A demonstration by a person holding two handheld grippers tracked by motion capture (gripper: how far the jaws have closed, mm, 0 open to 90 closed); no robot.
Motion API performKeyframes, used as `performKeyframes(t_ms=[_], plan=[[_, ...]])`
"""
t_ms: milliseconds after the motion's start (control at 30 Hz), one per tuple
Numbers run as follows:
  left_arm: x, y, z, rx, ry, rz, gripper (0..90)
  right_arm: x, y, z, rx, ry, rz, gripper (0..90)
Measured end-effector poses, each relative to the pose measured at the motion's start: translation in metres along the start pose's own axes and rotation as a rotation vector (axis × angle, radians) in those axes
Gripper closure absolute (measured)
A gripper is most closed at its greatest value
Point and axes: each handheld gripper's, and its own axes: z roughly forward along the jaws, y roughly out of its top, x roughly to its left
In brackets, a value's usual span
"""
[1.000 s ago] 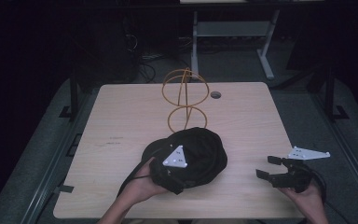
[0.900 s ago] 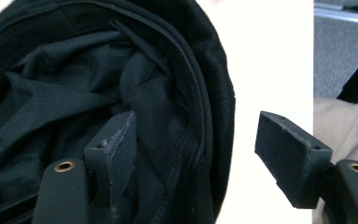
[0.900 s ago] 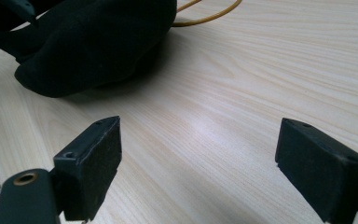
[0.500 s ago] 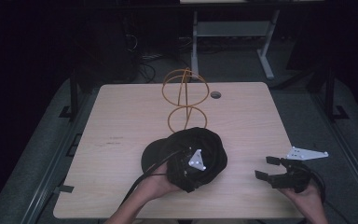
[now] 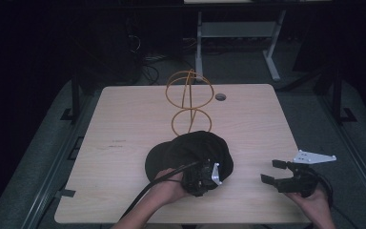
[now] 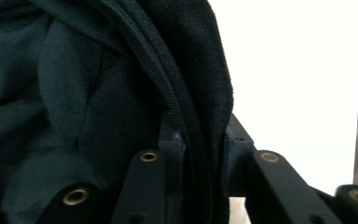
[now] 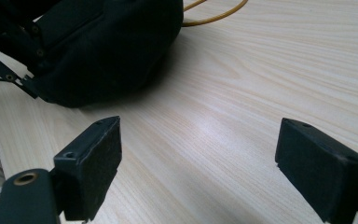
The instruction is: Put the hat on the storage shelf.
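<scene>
A black cap (image 5: 190, 148) lies near the table's front edge, just in front of an orange wire stand (image 5: 189, 102). My left gripper (image 5: 204, 177) is at the cap's near right rim and is shut on it. In the left gripper view the folded rim of the cap (image 6: 121, 93) runs between the jaws, with my left gripper (image 6: 203, 149) pinching it. My right gripper (image 5: 275, 172) hovers open over bare wood to the right of the cap. In the right gripper view my right gripper (image 7: 209, 163) has nothing between its pads, and the cap (image 7: 112, 42) lies beyond them.
The light wooden table (image 5: 124, 124) has a round cable hole (image 5: 220, 97) at the back. The stand's lower ring (image 7: 214, 14) touches the cap's far side. A desk frame (image 5: 238, 33) stands on the dark floor behind the table.
My left gripper has moved rightward along the cap's near edge and turned, now gripping the right rim. The right gripper has barely moved.
</scene>
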Motion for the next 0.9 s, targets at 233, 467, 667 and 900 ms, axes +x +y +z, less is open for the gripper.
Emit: performKeyframes(t_ms=[233, 467, 667, 900], plan=[[0.002, 0.0, -0.01, -0.073, -0.021, -0.032, 77.6, 0.001, 0.0, -0.002, -0.012, 0.0, 0.002, 14.0], [0.009, -0.007, -0.04, -0.271, -0.116, -0.043, 78.4, 0.001, 0.001, -0.004, -0.038, 0.0, 0.006, 14.0], [0.017, -0.014, -0.057, -0.427, -0.196, -0.056, 78.4, 0.002, 0.004, -0.006, -0.047, 0.003, -0.003, 14.0], [0.025, -0.023, -0.074, -0.584, -0.28, -0.07, 78.3, 0.006, 0.011, -0.011, -0.075, 0.023, -0.001, 14.0]])
